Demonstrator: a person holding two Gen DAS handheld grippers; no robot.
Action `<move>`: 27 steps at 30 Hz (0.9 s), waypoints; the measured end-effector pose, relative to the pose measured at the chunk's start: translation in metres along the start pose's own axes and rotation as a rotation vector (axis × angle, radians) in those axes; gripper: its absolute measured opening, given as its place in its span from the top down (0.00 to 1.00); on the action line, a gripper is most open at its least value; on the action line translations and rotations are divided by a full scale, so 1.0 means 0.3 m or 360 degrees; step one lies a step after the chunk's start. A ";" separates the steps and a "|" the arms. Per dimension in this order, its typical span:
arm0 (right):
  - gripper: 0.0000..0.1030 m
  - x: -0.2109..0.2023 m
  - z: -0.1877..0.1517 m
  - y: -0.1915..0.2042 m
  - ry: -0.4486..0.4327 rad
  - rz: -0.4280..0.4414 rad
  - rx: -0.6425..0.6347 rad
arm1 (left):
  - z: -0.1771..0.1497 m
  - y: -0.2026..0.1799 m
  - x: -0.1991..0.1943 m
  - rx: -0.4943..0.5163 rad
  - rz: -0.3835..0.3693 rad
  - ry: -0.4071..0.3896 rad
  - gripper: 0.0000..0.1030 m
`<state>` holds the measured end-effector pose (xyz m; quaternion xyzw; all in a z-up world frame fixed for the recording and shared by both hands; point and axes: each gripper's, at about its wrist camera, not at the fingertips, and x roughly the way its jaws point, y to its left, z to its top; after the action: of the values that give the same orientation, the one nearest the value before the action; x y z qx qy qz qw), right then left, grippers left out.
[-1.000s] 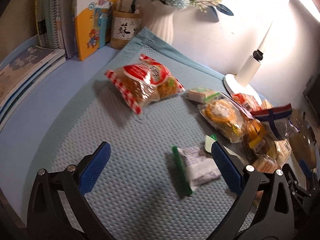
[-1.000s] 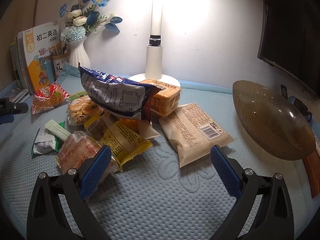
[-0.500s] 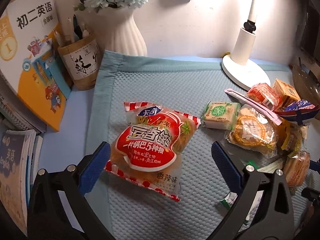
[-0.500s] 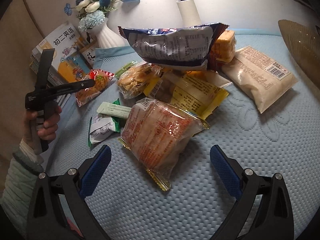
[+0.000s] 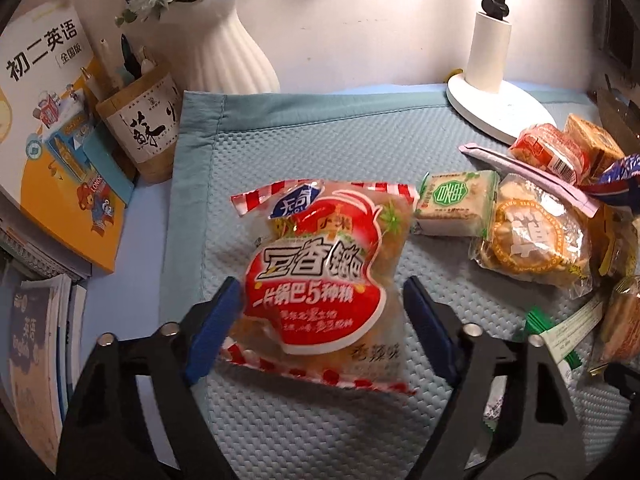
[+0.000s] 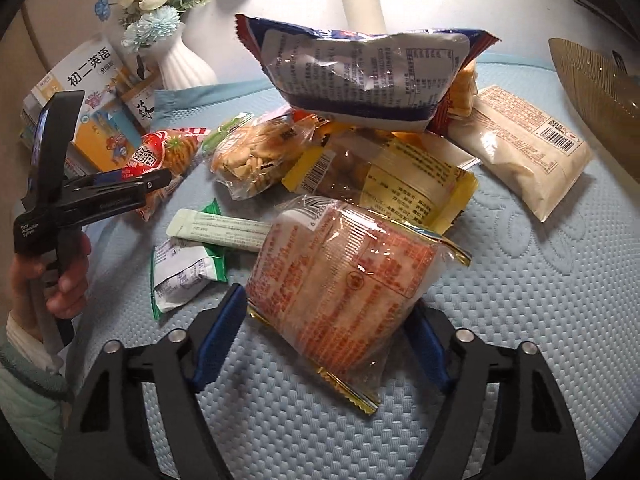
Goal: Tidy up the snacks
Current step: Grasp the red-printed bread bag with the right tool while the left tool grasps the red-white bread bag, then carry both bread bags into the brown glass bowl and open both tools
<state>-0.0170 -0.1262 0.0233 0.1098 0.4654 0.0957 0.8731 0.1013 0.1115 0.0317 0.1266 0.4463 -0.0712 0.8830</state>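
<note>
Through my left wrist camera, my left gripper (image 5: 320, 312) pinches the red crispy-rice bag (image 5: 320, 276) over the blue mat (image 5: 320, 140), and through my right one, my right gripper (image 6: 324, 332) squeezes the orange-printed clear packet (image 6: 344, 276) beside the snack pile (image 6: 360, 120).

Left gripper (image 5: 320, 316) jaws part-closed, right gripper (image 6: 326, 334) likewise, both low

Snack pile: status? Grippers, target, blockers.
Left gripper closing around the red snack bag. Right gripper straddles the orange-print packet. No blockers seen.
</note>
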 end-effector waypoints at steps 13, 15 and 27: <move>0.52 -0.210 -0.072 -0.200 -0.0076 0.0102 -0.0033 | -0.086 -0.050 -0.250 -0.0167 -0.0069 -0.0185 0.46; 0.52 -0.246 -0.071 -0.253 -0.0064 0.0080 -0.0081 | -0.110 -0.099 -0.296 -0.0158 -0.0115 -0.0209 0.46; 0.39 -0.356 -0.074 -0.595 0.0045 -0.0060 -0.0013 | -0.245 -0.559 -0.395 -0.0049 -0.0508 -0.0210 0.46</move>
<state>-0.0826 -0.3237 0.0457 0.0959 0.4794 0.0827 0.8684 -0.0653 -0.0266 0.0586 0.0354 0.4029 -0.2118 0.8897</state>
